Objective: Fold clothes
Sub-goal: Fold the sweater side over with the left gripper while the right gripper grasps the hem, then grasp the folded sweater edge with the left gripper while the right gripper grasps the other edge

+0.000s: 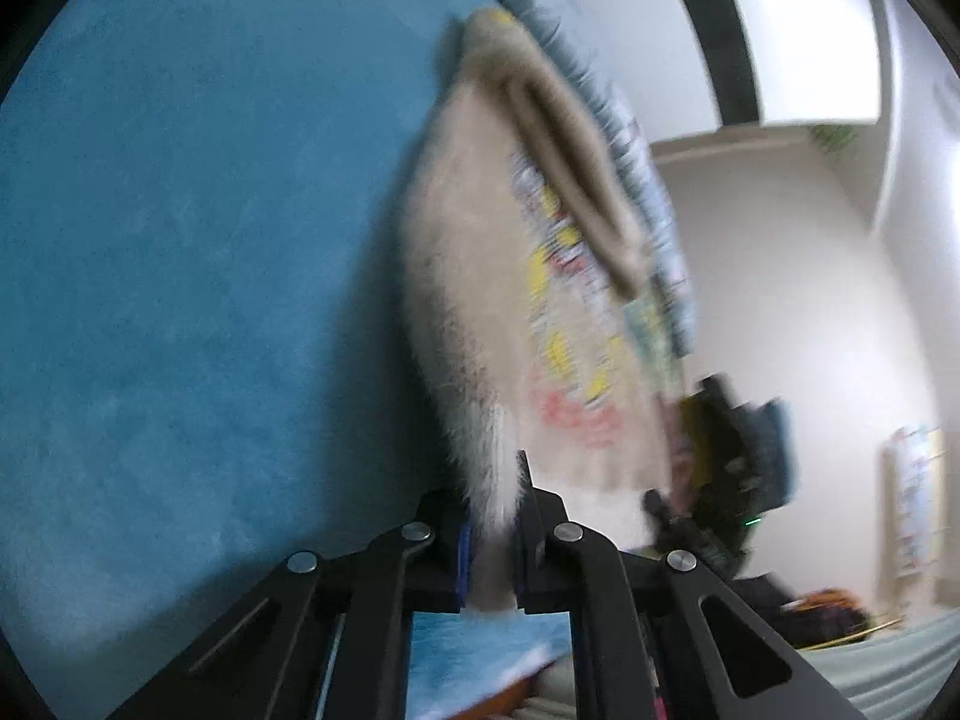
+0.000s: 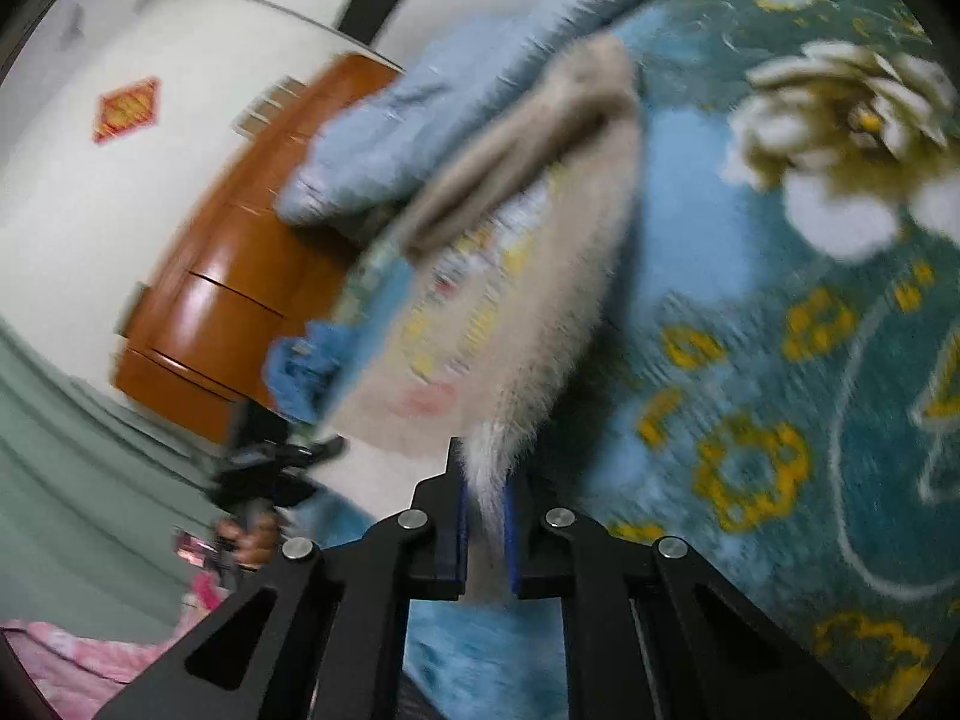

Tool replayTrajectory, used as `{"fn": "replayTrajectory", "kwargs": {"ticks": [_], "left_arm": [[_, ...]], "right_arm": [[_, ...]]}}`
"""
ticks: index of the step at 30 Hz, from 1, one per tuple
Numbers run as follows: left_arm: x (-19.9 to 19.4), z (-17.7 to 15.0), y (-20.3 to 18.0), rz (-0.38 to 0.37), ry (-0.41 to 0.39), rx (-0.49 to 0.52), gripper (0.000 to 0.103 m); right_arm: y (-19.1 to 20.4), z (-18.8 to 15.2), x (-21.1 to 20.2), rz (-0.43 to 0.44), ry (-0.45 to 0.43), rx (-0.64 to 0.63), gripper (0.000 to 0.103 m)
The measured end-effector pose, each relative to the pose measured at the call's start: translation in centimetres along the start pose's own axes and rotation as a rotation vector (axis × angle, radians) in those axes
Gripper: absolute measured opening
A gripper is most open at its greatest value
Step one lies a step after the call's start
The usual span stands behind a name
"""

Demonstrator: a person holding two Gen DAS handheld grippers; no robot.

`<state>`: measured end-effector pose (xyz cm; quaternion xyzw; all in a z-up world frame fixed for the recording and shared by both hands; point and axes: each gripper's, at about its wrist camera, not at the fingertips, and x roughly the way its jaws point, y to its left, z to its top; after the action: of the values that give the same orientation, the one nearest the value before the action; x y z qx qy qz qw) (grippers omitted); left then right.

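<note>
A cream fuzzy sweater [image 1: 468, 276] with a colourful printed front is lifted off the teal blanket [image 1: 180, 240]. My left gripper [image 1: 493, 531] is shut on one fuzzy edge of it. My right gripper [image 2: 485, 516] is shut on another edge of the same sweater [image 2: 510, 300]. A beige folded part [image 2: 540, 138] hangs at the far end. The right gripper also shows in the left wrist view [image 1: 720, 468], and the left gripper in the right wrist view [image 2: 270, 468]. Both views are blurred by motion.
The blanket has a floral pattern [image 2: 780, 360]. A light blue quilt [image 2: 420, 120] lies at its far side. A brown wooden cabinet [image 2: 228, 300] stands by the white wall. Pink fabric [image 2: 72, 660] lies at the lower left.
</note>
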<state>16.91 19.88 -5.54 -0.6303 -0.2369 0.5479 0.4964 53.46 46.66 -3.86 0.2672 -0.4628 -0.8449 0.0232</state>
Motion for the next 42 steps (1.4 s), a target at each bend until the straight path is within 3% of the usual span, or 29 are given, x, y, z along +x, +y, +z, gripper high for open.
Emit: {"fn": "replayTrajectory", "kwargs": {"ticks": [4,8,14,21,25,28,32,35,37,39,42], "left_arm": [[-1.0,3.0,-2.8,-0.159,-0.078,0.003,0.010],[-1.0,8.2,-6.4,-0.204,-0.163,0.023,0.010],[1.0,15.5,-10.9,-0.061,-0.218,0.112,0.010],[6.3,23.4,-10.5,0.049,-0.244,0.084,0.010],[8.7,25.7,-7.7,0.141,-0.224,0.059,0.010],[10.1,27.0,-6.5,0.188,-0.207,0.045,0.013],[11.1,27.7,-5.0,0.211,-0.193,0.013,0.013],[10.9,27.6,-3.8,0.170,-0.191,-0.039,0.015],[10.4,27.4,-3.8,0.139,-0.189,-0.051,0.022],[9.5,27.1,-4.3,0.108,-0.194,-0.048,0.048],[8.5,27.0,-5.8,0.090,-0.227,-0.012,0.070]], "right_arm": [[1.8,3.7,-0.6,0.079,-0.100,-0.032,0.009],[3.0,8.6,-0.3,0.104,-0.209,-0.054,0.009],[3.5,16.8,3.0,0.002,-0.271,-0.054,0.009],[0.2,24.3,6.8,-0.161,-0.231,0.031,0.009],[-3.1,25.8,9.8,-0.239,-0.176,0.098,0.009],[-5.3,26.3,11.4,-0.250,-0.160,0.164,0.009],[-6.5,26.8,12.4,-0.252,-0.158,0.210,0.009],[-6.3,27.0,12.5,-0.270,-0.148,0.211,0.009],[-5.9,27.1,12.5,-0.278,-0.142,0.206,0.010],[-5.6,27.0,12.4,-0.274,-0.142,0.196,0.014],[-5.1,26.9,12.0,-0.240,-0.161,0.192,0.034]]}}
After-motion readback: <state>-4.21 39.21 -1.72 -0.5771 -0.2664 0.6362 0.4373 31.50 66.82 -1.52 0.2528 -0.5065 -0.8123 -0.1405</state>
